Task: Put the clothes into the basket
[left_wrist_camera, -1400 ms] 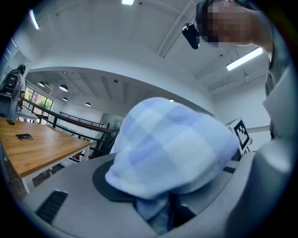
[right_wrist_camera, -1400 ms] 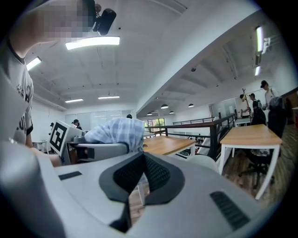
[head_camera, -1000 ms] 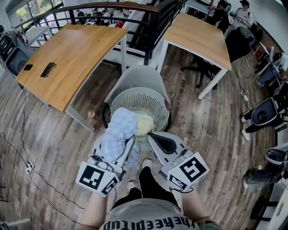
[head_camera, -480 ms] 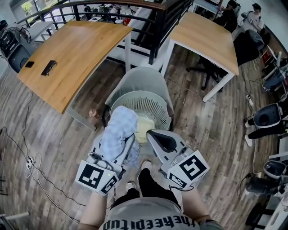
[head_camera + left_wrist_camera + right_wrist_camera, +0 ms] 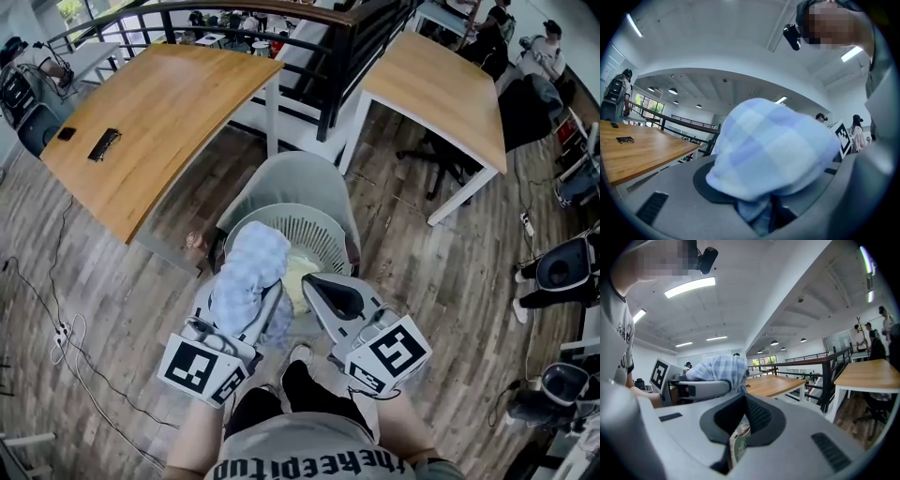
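Note:
A light blue checked cloth [image 5: 248, 272] is bunched over my left gripper [image 5: 265, 302], whose jaws are shut on it; in the left gripper view the cloth [image 5: 773, 154] fills the space above the jaws. It hangs at the near rim of the white slatted basket [image 5: 323, 225], which stands on a grey chair [image 5: 295, 178]. A pale yellow garment [image 5: 298, 272] lies inside the basket. My right gripper [image 5: 314, 279] is shut with nothing in it, its tip over the basket's near edge. The right gripper view shows the cloth [image 5: 719, 367] on the left gripper [image 5: 701, 389].
Two wooden tables [image 5: 150, 122] [image 5: 436, 89] stand behind the chair, with a black railing [image 5: 356, 47] between them. An office chair [image 5: 459, 155] is at the right table. Cables [image 5: 56, 328] trail over the wood floor at left. My feet [image 5: 300, 354] are just below the grippers.
Both grippers have come closer to the basket and chair, the cloth still in the left one. The right gripper's tip now reaches over the basket's near rim.

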`<move>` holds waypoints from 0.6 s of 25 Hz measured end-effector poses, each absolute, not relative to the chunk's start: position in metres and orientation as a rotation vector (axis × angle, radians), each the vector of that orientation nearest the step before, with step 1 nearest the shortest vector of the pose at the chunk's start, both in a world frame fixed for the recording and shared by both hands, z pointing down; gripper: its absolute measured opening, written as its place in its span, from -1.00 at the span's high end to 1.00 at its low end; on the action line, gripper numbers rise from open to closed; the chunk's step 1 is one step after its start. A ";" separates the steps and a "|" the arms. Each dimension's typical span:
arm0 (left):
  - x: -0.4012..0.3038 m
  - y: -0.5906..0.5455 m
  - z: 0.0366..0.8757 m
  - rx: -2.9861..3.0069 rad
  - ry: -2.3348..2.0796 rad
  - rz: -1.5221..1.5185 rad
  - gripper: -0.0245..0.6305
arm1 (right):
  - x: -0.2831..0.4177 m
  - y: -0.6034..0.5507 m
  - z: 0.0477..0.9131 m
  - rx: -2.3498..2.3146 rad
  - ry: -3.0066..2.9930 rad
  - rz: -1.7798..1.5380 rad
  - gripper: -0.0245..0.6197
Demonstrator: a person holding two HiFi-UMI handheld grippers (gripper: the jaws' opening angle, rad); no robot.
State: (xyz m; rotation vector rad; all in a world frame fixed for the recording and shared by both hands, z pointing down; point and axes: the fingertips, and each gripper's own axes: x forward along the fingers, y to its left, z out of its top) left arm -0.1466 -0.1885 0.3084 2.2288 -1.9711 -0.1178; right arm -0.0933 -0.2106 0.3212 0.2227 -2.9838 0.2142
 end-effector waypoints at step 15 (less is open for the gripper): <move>-0.148 -0.213 0.315 2.256 -1.914 -0.101 0.34 | -0.100 -0.232 0.328 0.267 -2.974 0.242 0.89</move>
